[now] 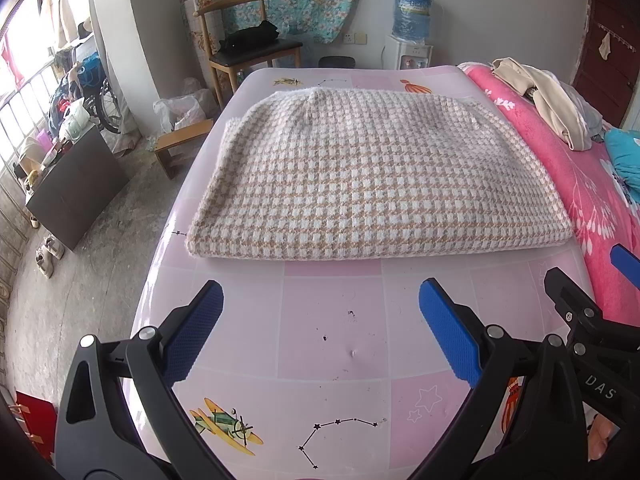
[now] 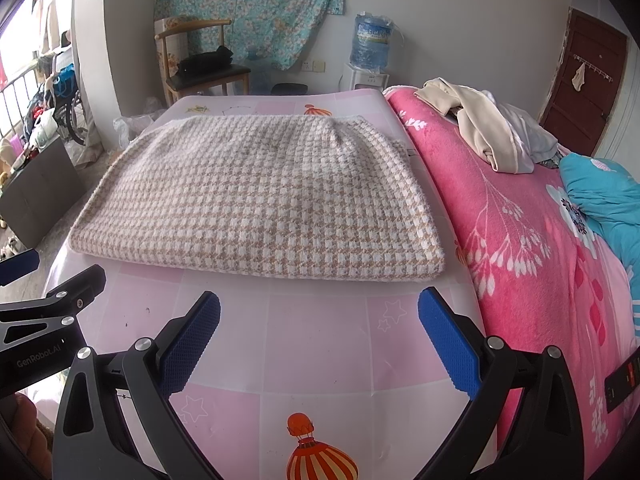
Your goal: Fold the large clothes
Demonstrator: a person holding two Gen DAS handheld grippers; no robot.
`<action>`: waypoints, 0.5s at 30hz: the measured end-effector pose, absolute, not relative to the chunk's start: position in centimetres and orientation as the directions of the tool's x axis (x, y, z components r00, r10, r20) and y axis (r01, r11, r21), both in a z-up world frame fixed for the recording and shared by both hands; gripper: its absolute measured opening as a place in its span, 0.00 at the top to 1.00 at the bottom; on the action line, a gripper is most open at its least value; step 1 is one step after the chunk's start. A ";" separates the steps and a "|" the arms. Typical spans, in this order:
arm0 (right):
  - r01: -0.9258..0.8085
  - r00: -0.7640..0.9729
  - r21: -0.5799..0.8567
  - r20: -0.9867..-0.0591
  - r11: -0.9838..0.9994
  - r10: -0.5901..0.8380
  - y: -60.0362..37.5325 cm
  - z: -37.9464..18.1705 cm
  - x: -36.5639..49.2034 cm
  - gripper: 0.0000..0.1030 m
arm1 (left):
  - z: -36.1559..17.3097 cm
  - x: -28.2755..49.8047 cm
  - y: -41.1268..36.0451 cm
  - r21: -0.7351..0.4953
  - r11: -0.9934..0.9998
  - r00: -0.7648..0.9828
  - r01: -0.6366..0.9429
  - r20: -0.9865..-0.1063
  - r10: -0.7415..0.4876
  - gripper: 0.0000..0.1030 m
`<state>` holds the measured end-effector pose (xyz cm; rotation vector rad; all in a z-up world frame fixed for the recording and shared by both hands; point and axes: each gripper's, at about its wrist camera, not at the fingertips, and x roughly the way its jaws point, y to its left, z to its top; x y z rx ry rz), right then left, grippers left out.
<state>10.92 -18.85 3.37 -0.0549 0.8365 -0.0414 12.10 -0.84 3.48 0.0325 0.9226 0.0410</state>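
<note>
On left wrist view:
- Left gripper (image 1: 320,330): jaws spread wide, nothing between them, poised above bare pink patterned table cover (image 1: 332,312).
- Folded houndstooth garment (image 1: 340,184): beige and white, lying flat at centre of table cover, well apart from blue pads (image 1: 194,332); near edge straight and thick.
- Right gripper (image 1: 592,284): seen at right edge, 1 blue tip and black frame only; spread cannot be told from this view.
- Pink floral blanket (image 1: 568,184): just beside table cover on right, carrying heap of cream and pale clothes (image 1: 552,100) and teal cloth (image 1: 624,156).
- Wooden chair (image 1: 248,48): beyond far end, black item on seat.
- Water dispenser (image 1: 408,54) with blue bottle (image 1: 412,12) on top.
- Dark cabinet (image 1: 76,184) at left, clutter on its top; shoes on floor beside it.
- Nothing lying between left gripper and garment.

On right wrist view:
- Right gripper (image 2: 320,338): jaws wide apart, empty, above table cover (image 2: 320,344).
- Garment (image 2: 264,196): same flat fold, ahead of pads (image 2: 448,340), not touched.
- Left gripper (image 2: 44,280): black arm and 1 blue tip at left edge.
- Blanket (image 2: 520,248): right of garment, clothes heap (image 2: 492,128) and teal cloth (image 2: 604,196) on it.
- Chair (image 2: 196,64), dispenser (image 2: 366,78) and bottle (image 2: 372,38) against far wall.
- Brown door (image 2: 584,84) at far right.
</note>
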 end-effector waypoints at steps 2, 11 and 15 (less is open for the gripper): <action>0.014 0.670 -0.066 -0.740 0.998 -0.058 -18.8 3.4 10.9 0.06 | 3.5 12.1 -0.8 0.046 0.999 0.604 -0.022 -0.796 0.050 0.08; 0.013 0.670 -0.066 -0.740 0.998 -0.058 -18.9 3.4 10.9 0.06 | 3.5 12.1 -0.9 0.046 0.999 0.604 -0.021 -0.796 0.049 0.08; 0.014 0.672 -0.067 -0.739 0.998 -0.060 -18.8 3.4 10.9 0.06 | 3.5 12.1 -0.9 0.046 0.999 0.605 -0.022 -0.795 0.049 0.08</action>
